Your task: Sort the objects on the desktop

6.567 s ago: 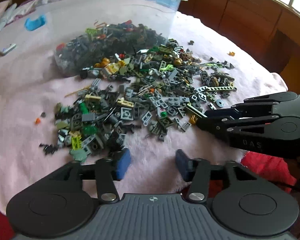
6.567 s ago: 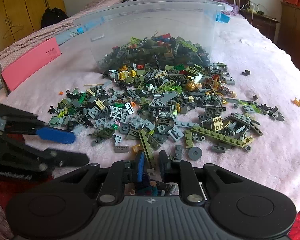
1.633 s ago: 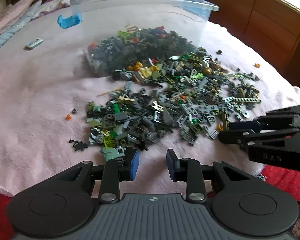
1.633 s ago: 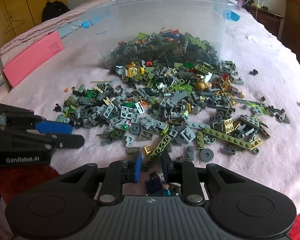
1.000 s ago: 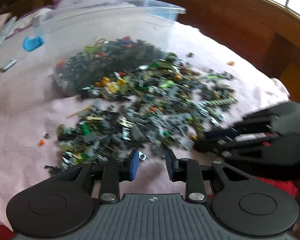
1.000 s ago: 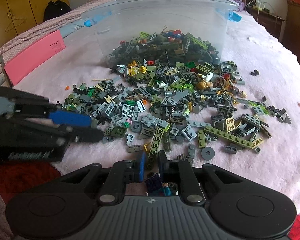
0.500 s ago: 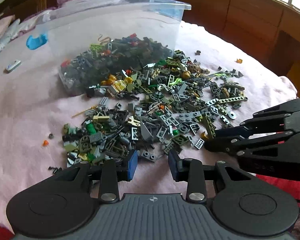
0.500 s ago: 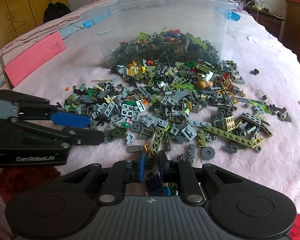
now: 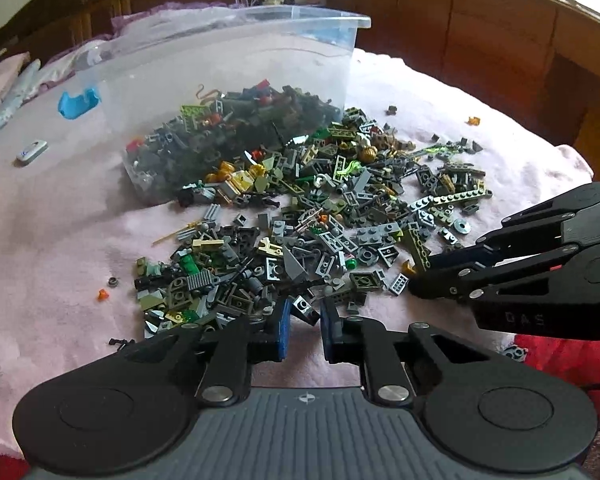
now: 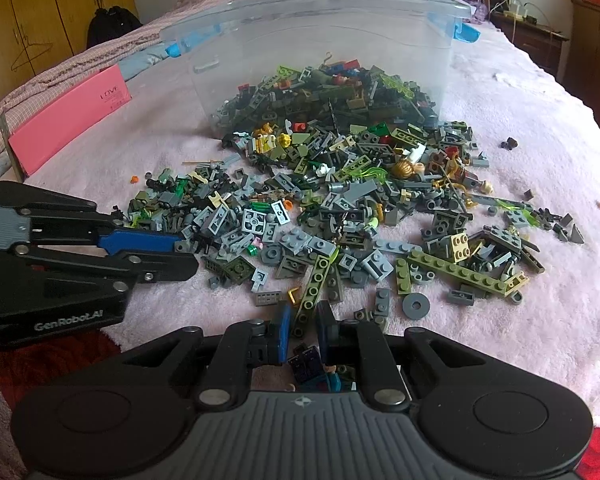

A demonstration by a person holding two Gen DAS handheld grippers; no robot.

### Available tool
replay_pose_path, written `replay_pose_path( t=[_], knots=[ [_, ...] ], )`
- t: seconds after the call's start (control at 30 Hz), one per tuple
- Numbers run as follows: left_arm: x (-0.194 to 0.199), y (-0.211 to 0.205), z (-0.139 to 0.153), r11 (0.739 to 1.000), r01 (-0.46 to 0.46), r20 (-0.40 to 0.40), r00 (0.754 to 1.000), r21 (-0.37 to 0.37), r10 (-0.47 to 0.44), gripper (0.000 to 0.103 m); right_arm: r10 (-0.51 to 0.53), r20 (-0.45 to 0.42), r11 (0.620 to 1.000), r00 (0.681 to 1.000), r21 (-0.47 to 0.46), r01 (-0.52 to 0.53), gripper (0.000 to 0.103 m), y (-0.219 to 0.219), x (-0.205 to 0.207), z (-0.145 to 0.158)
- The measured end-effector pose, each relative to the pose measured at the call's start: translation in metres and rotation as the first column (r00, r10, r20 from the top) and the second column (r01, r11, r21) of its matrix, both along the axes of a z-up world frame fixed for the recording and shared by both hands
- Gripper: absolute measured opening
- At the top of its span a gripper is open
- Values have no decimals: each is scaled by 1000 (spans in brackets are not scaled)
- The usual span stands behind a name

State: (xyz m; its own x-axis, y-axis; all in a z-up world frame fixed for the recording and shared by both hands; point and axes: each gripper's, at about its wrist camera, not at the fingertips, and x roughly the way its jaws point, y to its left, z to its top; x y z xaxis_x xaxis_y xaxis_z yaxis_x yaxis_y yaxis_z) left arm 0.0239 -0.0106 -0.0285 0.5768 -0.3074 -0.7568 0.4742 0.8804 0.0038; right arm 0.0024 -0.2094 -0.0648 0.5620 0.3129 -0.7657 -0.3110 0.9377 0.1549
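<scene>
- On the pink blanket (image 10: 520, 340), a dense spread of small building bricks (image 10: 340, 216) lay spilling out of a clear plastic tub (image 10: 320, 28) tipped on its side at 12 o'clock; more bricks were heaped inside it.
- Left gripper (image 9: 303, 326): pads narrowly parted, standing either side of a small black brick (image 9: 303, 309) at the near edge of the spread. Contact with that brick could not be confirmed from either view.
- Right gripper (image 10: 302, 330): pads narrowly parted astride the near end of an olive perforated beam (image 10: 314, 290), which ran from the fingertips toward 12 o'clock. Pads appeared close to the beam's sides; a firm grip could not be confirmed.
- A long olive studded plate (image 10: 460, 274) lay at 2 o'clock of the right gripper, and a grey round disc (image 10: 415, 305) just beside the beam at 3 o'clock.
- A pink box (image 10: 68, 120) stood at 10 o'clock, well apart from the bricks.
- Judgement on the step in hand: each tool looked to be picking a single piece from the near fringe.
- Recommended practice: close on one piece only, squarely across its narrow sides; grip the beam near its end without trapping the yellow clip (image 10: 293, 294) beside it; lift straight up so neighbouring bricks are not dragged.
- Risk noted: the soft blanket may let small pieces tilt or sink under the pads.
</scene>
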Motion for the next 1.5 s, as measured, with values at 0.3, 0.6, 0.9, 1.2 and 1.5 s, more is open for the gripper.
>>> replay_pose_path(
  t=[0.3,0.6,0.9,1.2,1.5],
  knots=[
    [-4,5,9,999,-21,-2,1000,-28,21,18,-8,14,1000,1000,-10,8,8,-2,-7,8],
    [-4,4,16,999,-35,-7,999,-32,35,18,-5,44,1000,999,-6,5,8,-2,-9,21],
    [-2,7,28,998,-54,16,998,-44,55,18,0,85,1000,996,-1,0,8,0,-7,39],
    [3,8,42,996,-68,41,997,-59,70,18,18,124,1000,992,-10,-17,8,5,-6,56],
    [14,8,60,993,-93,88,991,-69,99,18,44,180,999,983,-14,-42,8,12,4,78]
  ],
)
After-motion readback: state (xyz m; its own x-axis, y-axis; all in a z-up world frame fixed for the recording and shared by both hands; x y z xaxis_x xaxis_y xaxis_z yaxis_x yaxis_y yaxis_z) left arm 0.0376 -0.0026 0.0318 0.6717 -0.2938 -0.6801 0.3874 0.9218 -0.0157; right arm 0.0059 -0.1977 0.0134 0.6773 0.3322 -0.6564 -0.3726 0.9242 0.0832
